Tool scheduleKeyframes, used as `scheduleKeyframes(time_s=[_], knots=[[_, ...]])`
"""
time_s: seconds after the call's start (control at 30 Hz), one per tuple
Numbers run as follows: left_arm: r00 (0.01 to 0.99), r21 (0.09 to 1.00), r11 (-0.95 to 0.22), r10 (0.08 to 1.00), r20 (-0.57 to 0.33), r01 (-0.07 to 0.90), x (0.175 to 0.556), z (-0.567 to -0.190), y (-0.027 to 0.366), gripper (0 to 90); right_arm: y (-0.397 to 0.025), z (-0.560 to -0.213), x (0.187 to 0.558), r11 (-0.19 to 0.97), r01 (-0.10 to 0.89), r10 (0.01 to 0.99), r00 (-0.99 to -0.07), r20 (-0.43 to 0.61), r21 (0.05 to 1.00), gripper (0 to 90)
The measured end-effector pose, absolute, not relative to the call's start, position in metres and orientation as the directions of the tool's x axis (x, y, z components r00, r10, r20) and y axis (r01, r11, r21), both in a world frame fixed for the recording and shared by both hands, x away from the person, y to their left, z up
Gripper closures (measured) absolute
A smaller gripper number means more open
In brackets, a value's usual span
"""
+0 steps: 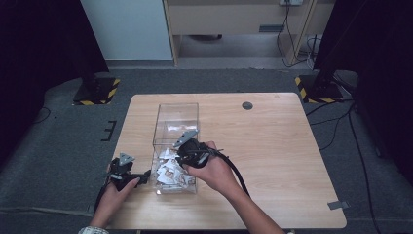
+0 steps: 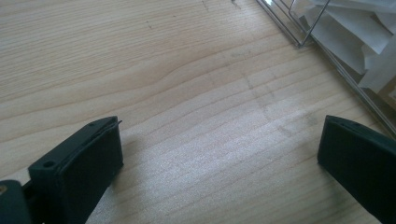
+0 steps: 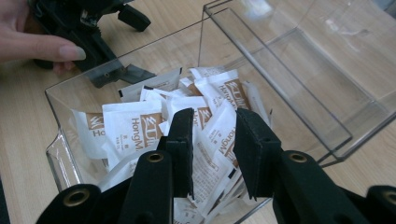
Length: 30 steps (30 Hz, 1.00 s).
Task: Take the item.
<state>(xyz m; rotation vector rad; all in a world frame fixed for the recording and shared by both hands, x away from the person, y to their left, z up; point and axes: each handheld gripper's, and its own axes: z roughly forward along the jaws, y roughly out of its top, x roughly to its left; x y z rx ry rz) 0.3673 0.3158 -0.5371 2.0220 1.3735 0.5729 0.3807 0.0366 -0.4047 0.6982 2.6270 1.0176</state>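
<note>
Right gripper view: the right gripper (image 3: 212, 140) is seen lowered over a clear plastic box (image 3: 299, 112), its fingers (image 3: 182, 144) partly spread with a white sachet (image 3: 210, 158) standing between them (whether it is actually pinched cannot be told). More sachets (image 3: 128, 130) are heaped just beyond and beside the fingertips, inside the near end of the box. In the left gripper view the left gripper (image 2: 219, 158) is held low over the bare wooden table (image 2: 154, 70), fingers (image 2: 88, 163) spread wide with nothing between them; a corner of the box is seen just past the farther finger.
</note>
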Motion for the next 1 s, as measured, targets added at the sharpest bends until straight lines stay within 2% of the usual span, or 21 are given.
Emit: scheduleKeyframes(time_s=[0.63, 0.87, 1.0], knots=[[0.365, 0.701, -0.267, 0.931, 0.009, 0.662, 0.367, -0.537, 0.316, 0.0, 0.045, -0.432, 0.376, 0.681, 0.361, 0.489, -0.872, -0.028, 0.637, 67.9], [0.365, 0.701, -0.267, 0.931, 0.009, 0.662, 0.367, -0.537, 0.316, 0.0, 0.048, -0.438, 0.376, 0.689, 0.37, 0.487, -0.873, -0.02, 0.623, 70.3], [0.365, 0.701, -0.267, 0.931, 0.01, 0.662, 0.367, -0.537, 0.316, 0.0, 0.049, -0.441, 0.376, 0.702, 0.37, 0.482, -0.876, -0.024, 0.608, 74.9]])
